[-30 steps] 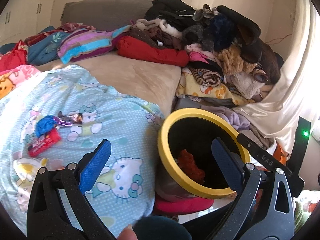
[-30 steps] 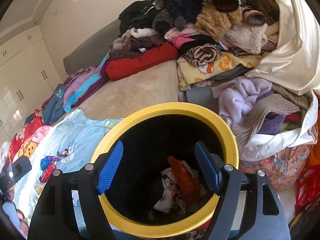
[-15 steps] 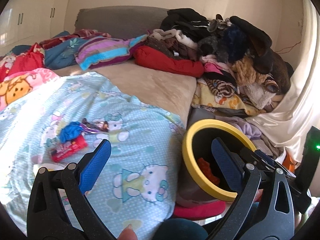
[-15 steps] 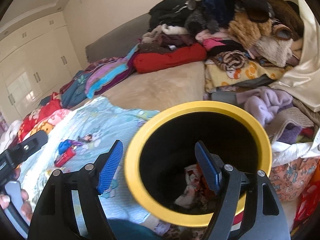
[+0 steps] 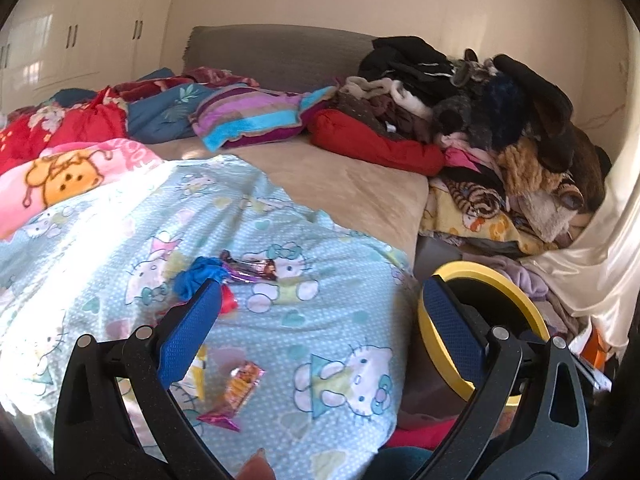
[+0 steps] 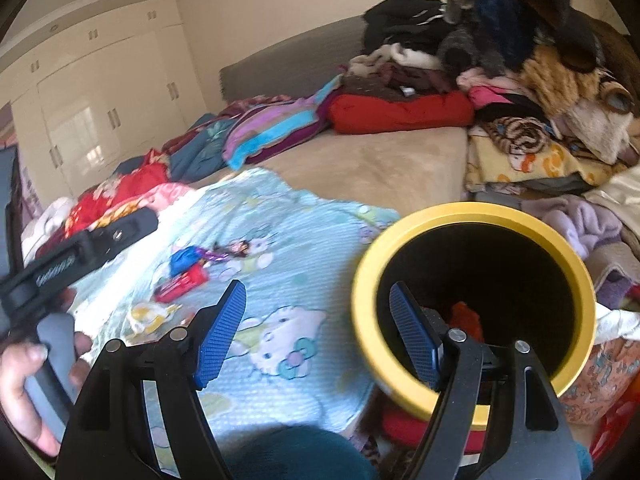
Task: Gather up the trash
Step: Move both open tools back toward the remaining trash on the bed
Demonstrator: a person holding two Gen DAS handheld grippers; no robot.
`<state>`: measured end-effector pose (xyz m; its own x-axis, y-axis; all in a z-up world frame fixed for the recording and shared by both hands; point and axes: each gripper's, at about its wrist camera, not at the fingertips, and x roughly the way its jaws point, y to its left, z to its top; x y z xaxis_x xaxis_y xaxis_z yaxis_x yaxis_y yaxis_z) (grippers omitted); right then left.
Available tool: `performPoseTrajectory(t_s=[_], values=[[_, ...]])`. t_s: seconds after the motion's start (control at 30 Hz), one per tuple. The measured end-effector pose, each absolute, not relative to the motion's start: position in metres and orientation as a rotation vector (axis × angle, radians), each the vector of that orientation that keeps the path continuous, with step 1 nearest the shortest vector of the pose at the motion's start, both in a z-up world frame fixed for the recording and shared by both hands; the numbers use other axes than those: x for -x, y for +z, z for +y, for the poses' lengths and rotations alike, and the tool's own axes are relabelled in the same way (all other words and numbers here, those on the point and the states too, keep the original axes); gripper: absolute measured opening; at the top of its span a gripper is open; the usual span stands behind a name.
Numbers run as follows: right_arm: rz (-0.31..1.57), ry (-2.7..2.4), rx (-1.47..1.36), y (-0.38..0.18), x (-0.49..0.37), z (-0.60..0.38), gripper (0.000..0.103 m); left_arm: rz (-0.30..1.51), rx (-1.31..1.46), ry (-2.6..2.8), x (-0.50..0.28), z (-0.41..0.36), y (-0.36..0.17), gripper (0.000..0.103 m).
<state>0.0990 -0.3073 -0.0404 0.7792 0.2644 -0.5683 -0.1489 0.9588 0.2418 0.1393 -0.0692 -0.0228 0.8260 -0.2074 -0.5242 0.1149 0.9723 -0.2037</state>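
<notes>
Several wrappers lie on the light blue cartoon-print blanket (image 5: 320, 320): a crumpled blue one (image 5: 198, 276), a purple one (image 5: 250, 270), a red one (image 6: 182, 284), an orange one (image 5: 242, 384) and a yellowish one (image 6: 148, 316). A black bin with a yellow rim (image 6: 474, 220) stands beside the bed with red and white trash inside (image 6: 464, 316). My left gripper (image 5: 320, 312) is open and empty over the blanket, the wrappers just beyond its left finger. My right gripper (image 6: 316, 328) is open and empty, its right finger over the bin's near rim.
A tall heap of clothes and plush items (image 5: 500, 128) fills the bed's far right. Folded blankets and cushions (image 5: 240, 116) lie along the grey headboard. A hand (image 6: 24, 376) grips the left tool's handle. White wardrobes stand at left, a pale curtain (image 5: 600, 240) at right.
Both views have swung left, away from the bin and toward the blanket. The wrappers now sit nearer the centre, and the bin has slid to the right. Neither gripper's jaws moved.
</notes>
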Motion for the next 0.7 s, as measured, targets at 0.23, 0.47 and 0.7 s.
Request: performPoseTrajectory(t_s=[0.23, 0.47, 0.7], values=[[0.654, 0.301, -0.121, -0.041, -0.098, -0.266, 0.072, 0.569, 0.214, -0.128, -0.143, -0.042, -0.024, 0.092], [0.678, 0.358, -0.081, -0.044, -0.099, -0.236, 0.072, 0.559, 0.259, -0.068, -0.148, -0.007, -0.023, 0.092], [0.719, 0.394, -0.069, -0.054, -0.110, -0.209, 0.072, 0.562, 0.270, -0.011, -0.151, 0.023, -0.028, 0.092]])
